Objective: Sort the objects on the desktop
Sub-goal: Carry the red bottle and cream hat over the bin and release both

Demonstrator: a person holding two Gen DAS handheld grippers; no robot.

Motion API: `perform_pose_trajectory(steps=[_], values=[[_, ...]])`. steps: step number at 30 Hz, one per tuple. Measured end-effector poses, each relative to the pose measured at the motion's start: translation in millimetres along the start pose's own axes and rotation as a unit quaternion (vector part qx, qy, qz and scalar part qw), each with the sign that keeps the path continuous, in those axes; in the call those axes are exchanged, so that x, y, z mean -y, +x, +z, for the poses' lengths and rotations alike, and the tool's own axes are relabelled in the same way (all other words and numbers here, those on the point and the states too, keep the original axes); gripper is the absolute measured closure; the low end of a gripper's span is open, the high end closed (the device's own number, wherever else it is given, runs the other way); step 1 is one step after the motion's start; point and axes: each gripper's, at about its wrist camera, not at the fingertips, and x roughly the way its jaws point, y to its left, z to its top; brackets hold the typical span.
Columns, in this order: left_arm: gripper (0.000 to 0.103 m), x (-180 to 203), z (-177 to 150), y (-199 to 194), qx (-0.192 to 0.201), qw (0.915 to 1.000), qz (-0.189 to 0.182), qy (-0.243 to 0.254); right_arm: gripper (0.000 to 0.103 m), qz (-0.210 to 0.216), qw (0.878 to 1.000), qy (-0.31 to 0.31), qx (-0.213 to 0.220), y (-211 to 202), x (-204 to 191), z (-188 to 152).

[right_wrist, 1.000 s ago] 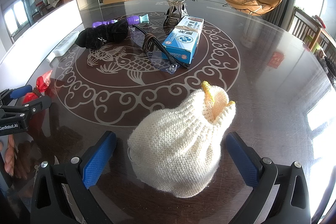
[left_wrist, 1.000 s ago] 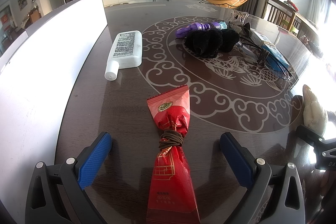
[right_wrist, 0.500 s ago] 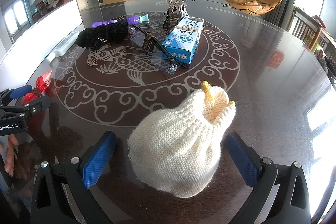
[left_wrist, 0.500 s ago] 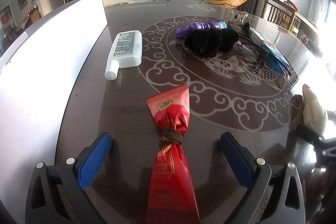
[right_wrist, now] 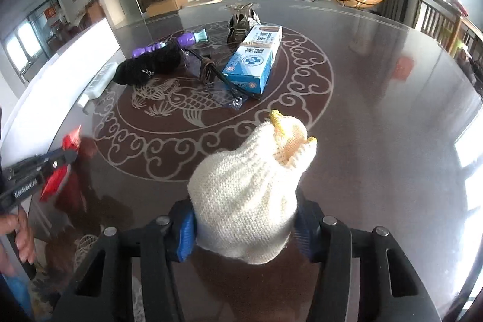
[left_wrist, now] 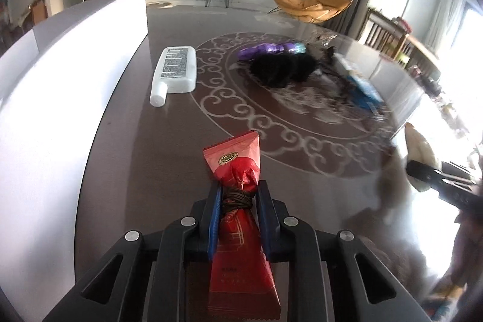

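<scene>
Living room, dark glossy round table [right_wrist: 377, 86] with pale scrollwork | left gripper [left_wrist: 238, 196] clenched on red foil snack packet [left_wrist: 241, 231] at its brown tie, 6 o'clock | right gripper [right_wrist: 244, 227] closing, pads pressing cream knitted glove bundle [right_wrist: 247, 198], 6 o'clock | white flat plastic bottle [left_wrist: 176, 73] at 11 o'clock, left view.

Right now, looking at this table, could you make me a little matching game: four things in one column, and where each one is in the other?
Things:
1. red packet
2. cream knitted glove
3. white bottle
4. blue box

Places:
A. lying flat near the white wall
B. between the right hand-held gripper's pads
C. in the table's middle pattern
D. pinched by the left hand-held gripper

Pairs: 1-D, 2-B, 3-A, 4-C
</scene>
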Motion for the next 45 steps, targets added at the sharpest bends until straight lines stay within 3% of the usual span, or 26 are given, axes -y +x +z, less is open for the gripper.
perform_pose_trajectory(steps=[5, 7, 10, 12, 16, 20, 24, 26, 28, 30, 31, 35, 38, 42, 45], values=[[0.081, 2, 1, -62, 0.039, 0.9976, -0.053, -0.022, 0.05, 0.06, 0.998, -0.009, 0.029, -36, -42, 20], [0.081, -10, 10, -103, 0.069, 0.9941, -0.074, -0.039, 0.05, 0.094, 0.994, -0.033, 0.054, -55, -79, 36], [0.081, -41, 24, -145, 0.102, 0.9903, -0.075, -0.058, 0.049, 0.147, 0.983, -0.073, 0.078, -75, -137, 55], [0.081, -68, 31, -165, 0.116, 0.9892, -0.056, -0.071, 0.049, 0.184, 0.974, -0.103, 0.082, -82, -180, 66], [0.081, -140, 41, -181, 0.116, 0.9873, 0.028, -0.105, 0.049, 0.245, 0.95, -0.173, 0.082, -86, -274, 85], [0.082, -206, 46, -160, 0.07, 0.9838, 0.077, -0.146, 0.049, 0.266, 0.933, -0.232, 0.067, -67, -348, 91], [0.08, -233, 48, -134, 0.014, 0.9831, 0.111, -0.145, 0.046, 0.28, 0.932, -0.229, 0.025, -34, -389, 90], [0.074, -242, 50, -119, -0.023, 0.9782, 0.144, -0.147, 0.032, 0.283, 0.932, -0.228, -0.008, -15, -402, 87], [0.038, -251, 50, -114, -0.038, 0.967, 0.192, -0.163, 0.028, 0.277, 0.935, -0.223, -0.008, -11, -402, 86], [0.025, -252, 47, -117, -0.022, 0.9623, 0.206, -0.177, 0.019, 0.287, 0.935, -0.207, 0.015, -19, -390, 85], [0.025, -250, 44, -121, -0.005, 0.9625, 0.202, -0.181, 0.011, 0.289, 0.936, -0.199, 0.028, -24, -382, 85], [0.025, -230, 38, -137, 0.041, 0.9668, 0.171, -0.186, 0.005, 0.281, 0.939, -0.174, 0.095, -47, -327, 71], [0.025, -182, 39, -155, 0.076, 0.9769, 0.134, -0.148, 0.0, 0.23, 0.951, -0.159, 0.134, -50, -270, 54], [0.023, -111, 46, -167, 0.092, 0.9897, 0.081, -0.073, 0.0, 0.112, 0.98, -0.137, 0.095, -21, -186, 29], [0.002, -47, 45, -160, 0.092, 0.995, 0.037, -0.012, 0.0, 0.032, 0.991, -0.121, 0.051, 1, -130, 15]])
